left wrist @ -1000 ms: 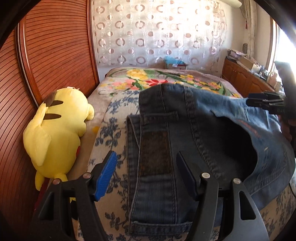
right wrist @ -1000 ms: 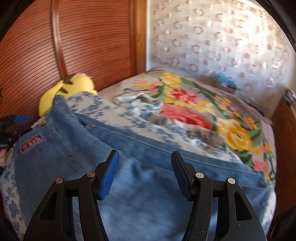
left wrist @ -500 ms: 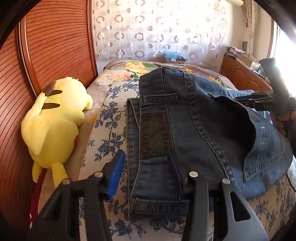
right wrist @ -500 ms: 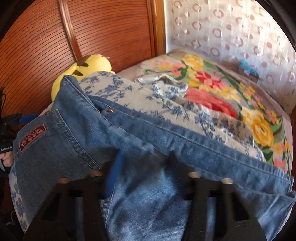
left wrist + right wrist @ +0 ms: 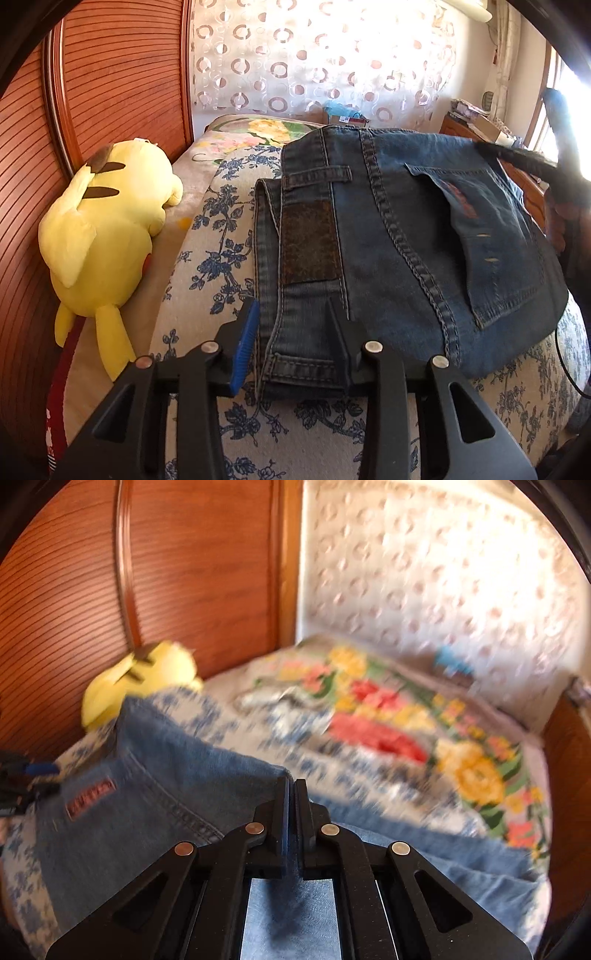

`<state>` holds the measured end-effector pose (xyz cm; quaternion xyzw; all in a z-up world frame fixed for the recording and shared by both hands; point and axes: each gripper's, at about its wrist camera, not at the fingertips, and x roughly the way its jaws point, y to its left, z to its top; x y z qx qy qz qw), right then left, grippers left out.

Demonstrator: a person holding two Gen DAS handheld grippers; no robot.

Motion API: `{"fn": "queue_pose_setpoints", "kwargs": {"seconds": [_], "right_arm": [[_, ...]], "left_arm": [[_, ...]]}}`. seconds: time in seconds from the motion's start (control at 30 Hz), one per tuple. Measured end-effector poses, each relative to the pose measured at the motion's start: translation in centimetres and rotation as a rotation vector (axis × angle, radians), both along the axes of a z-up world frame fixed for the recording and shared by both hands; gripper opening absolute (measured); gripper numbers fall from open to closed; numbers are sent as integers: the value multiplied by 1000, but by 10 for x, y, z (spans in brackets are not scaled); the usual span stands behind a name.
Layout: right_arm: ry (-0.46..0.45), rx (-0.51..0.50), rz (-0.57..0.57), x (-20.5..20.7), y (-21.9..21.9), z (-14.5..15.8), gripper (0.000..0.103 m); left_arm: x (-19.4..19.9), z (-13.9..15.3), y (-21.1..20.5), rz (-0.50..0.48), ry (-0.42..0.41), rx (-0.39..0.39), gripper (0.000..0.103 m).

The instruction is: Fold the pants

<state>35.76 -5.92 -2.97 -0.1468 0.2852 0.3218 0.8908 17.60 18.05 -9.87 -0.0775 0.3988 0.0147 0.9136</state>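
Jeans [image 5: 399,236] on bed [image 5: 192,295], waistband end near, seat raised toward right. Left gripper [image 5: 291,343] closing, jaws either side of waistband; near pad against denim edge, far one sunk behind fold, contact hard to judge. Right gripper [image 5: 291,812] clamped tight on pinch of denim [image 5: 173,775]; that view motion-blurred, red patch unreadable. In left view it shows only as dark blurred shape at right edge. Yellow plush toy [image 5: 107,236] beside headboard [image 5: 110,85], feet partly hidden behind left gripper.
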Motion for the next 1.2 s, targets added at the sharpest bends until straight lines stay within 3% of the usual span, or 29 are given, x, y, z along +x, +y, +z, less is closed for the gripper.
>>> {"fn": "queue_pose_setpoints", "kwargs": {"seconds": [0.17,0.3,0.43,0.57,0.77,0.8,0.83,0.9,1.0,1.2], "right_arm": [[-48,-105,-32,7,22,-12,0],[-6,-149,-42,20,29,-35,0],[33,-158,-42,24,25,-50,0],[30,-168,-38,22,25,-57,0],[-62,-88,-68,13,18,-31,1],[-58,-81,-67,14,18,-29,1],[-50,-83,-64,15,18,-28,0],[-48,-96,-65,16,19,-32,0],[-25,-123,-63,17,21,-44,1],[27,-148,-64,22,21,-61,1]], "left_arm": [[-3,-1,-3,-19,6,-9,21],[-4,-3,-4,-23,17,-12,14],[-6,-4,-3,-28,24,-4,0],[-12,-2,-4,-26,19,9,0],[-24,9,9,35,-6,53,0],[-24,9,11,27,2,42,9],[-23,7,13,21,10,27,25],[-22,5,14,29,13,27,39],[-19,-1,10,7,30,28,39],[-17,-8,14,11,48,-56,35]]}}
